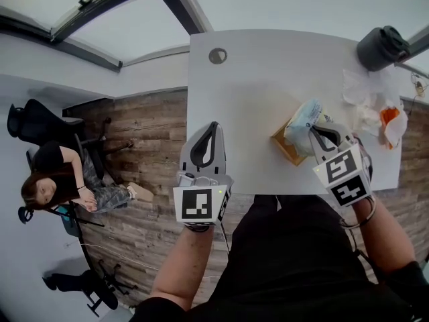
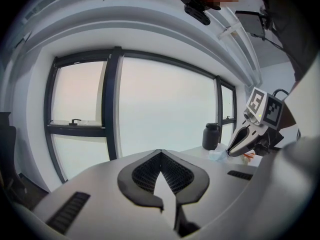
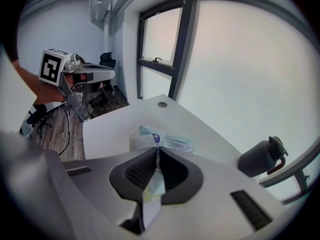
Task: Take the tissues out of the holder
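Plastic-wrapped tissue pack (image 3: 165,142): our right tongs (image 3: 157,151) clamp its wrapper to draw it from the wooden holder (image 1: 285,146) beneath them; our left tongs (image 2: 160,154), together and empty, wait aside.

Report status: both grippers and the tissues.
Left gripper shut, empty. Right gripper shut on tissue pack, over the wooden holder. Jug and crumpled paper lie aside, not blocking.

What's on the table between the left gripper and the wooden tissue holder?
Nothing: the head view shows only bare white table between the left gripper and the wooden holder.
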`<state>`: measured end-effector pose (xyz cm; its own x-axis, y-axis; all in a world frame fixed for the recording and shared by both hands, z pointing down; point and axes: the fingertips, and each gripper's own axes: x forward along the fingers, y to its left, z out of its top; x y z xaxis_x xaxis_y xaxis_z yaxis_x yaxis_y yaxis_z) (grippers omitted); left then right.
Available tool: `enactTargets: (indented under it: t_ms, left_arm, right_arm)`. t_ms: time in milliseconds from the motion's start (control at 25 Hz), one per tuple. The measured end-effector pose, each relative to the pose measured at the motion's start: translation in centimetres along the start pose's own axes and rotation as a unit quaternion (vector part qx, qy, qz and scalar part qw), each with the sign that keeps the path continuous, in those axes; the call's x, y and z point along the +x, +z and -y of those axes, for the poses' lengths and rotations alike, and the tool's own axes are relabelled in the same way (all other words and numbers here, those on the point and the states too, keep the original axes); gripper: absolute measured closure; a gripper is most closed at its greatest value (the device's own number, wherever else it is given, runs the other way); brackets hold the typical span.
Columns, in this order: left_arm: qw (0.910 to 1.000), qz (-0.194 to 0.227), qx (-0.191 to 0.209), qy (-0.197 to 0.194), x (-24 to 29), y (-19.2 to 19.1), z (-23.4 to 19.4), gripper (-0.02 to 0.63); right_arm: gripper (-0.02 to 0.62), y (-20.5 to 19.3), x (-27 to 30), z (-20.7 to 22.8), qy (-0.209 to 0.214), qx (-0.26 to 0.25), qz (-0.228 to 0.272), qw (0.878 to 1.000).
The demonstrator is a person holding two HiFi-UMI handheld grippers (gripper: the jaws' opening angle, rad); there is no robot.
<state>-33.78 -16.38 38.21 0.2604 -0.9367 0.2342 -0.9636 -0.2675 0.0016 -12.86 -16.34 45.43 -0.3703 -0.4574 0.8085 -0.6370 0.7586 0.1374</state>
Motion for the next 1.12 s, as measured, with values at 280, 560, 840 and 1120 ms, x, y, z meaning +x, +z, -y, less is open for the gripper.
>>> enactTargets:
  t_ms: [280,560,840,1120]
  left_arm:
    - [0.9997,0.014,0.018,-0.011,0.0,2.6,0.9,0.603]
    - [0.9991,0.029,0.028,-0.017,0.2,5.1,1.4,0.603]
    - [0.9983,0.043,0.036,-0.014,0.4,7.6,1.5,0.603]
    - [0.9970,0.057,0.050,-0.011,0.8,10.1,1.9,0.603]
  right_arm:
    - [0.574,0.8,-2.0,1.2,-0.015,0.003,0.014,1.000]
    - [0.574,2.2,-4.2,3.0,-0.036,0.010,0.042,0.998]
    - [0.575,3.6,-6.1,5.4,-0.057,0.019,0.068,0.996]
    - [0.575,4.7,-7.9,7.3,-0.073,0.025,0.090,0.993]
